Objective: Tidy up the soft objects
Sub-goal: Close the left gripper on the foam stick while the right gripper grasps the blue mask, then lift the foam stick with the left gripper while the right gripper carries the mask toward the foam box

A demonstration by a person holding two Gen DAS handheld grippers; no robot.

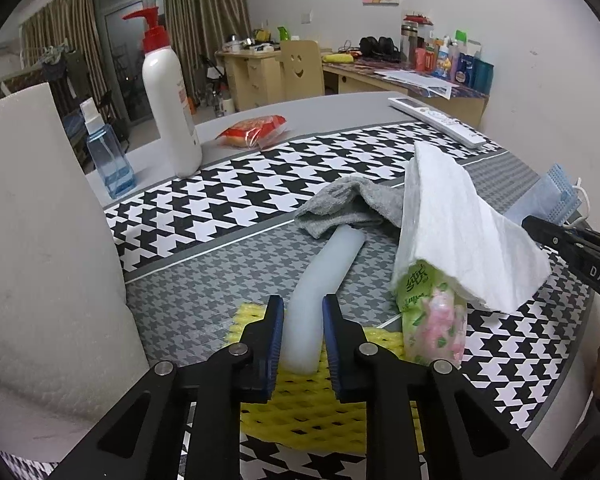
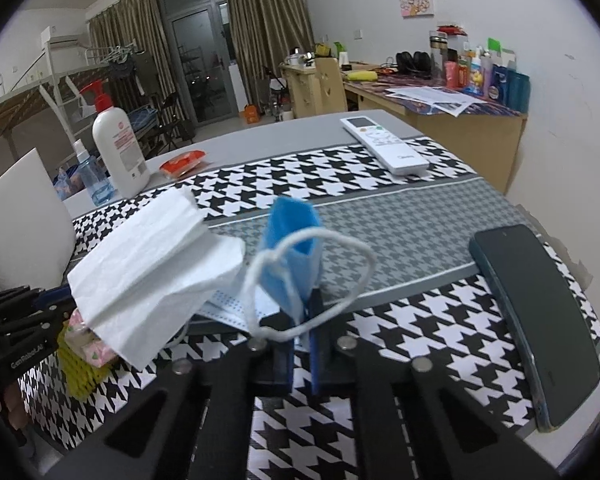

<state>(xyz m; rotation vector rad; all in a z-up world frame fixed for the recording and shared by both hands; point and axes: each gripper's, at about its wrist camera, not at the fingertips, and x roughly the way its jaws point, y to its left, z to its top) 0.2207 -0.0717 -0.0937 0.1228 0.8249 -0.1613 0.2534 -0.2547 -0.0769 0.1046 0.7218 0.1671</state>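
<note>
While the left gripper [image 1: 302, 334] pinches the near end of a pale foam tube [image 1: 324, 280] between its blue pads, the tube runs away from it across the houndstooth mat [image 1: 220, 208], its far end tucked under a crumpled grey cloth [image 1: 346, 206]. Beneath the jaws lies a sheet of yellow foam netting [image 1: 300, 404]. To the right, a green and pink tissue pack [image 1: 432, 320] stands on the mat with a white paper tissue [image 1: 456, 228] draped over its top. The right gripper [image 2: 302, 336] is pressed together on a folded blue face mask [image 2: 294, 240], held raised above the mat, its white ear loop [image 2: 340, 272] hanging free in front. Other masks [image 2: 228, 308] lie flat just behind it. A dark phone [image 2: 540, 320] rests on the mat at right. A white remote control [image 2: 384, 144], a pump bottle [image 1: 168, 96], a blue spray bottle [image 1: 108, 156] and a red snack packet [image 1: 252, 130] sit farther back.
</note>
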